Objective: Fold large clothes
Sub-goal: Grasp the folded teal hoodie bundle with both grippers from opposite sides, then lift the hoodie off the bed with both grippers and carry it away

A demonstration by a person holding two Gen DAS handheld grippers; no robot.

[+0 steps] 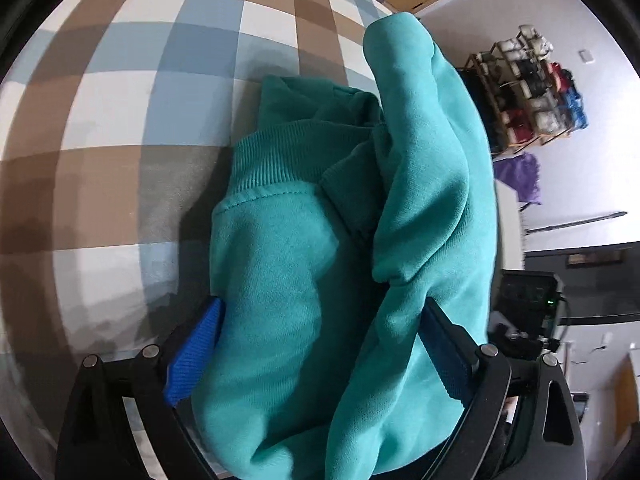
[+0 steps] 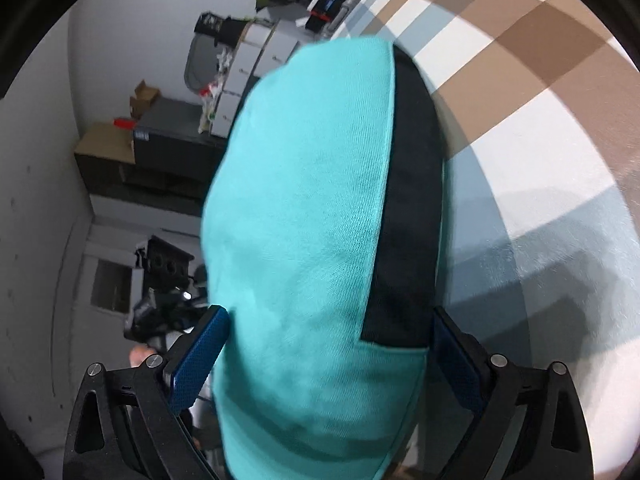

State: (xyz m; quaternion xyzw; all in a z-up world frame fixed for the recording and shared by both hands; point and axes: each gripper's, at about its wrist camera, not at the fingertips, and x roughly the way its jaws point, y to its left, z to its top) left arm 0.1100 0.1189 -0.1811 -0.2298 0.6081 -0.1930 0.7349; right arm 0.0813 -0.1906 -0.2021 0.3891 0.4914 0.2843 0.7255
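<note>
Teal sweatshirt, soft and floppy, lies bunched on the checked table between wide-open fingers of both grippers, so grabbing its thick ribbed hem looks best.

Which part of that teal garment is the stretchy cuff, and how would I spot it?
Start at the checked tablecloth. The teal fleece sweatshirt lies bunched on it. The ribbed band runs across its far end, finely ridged where the rest is smooth.
</note>
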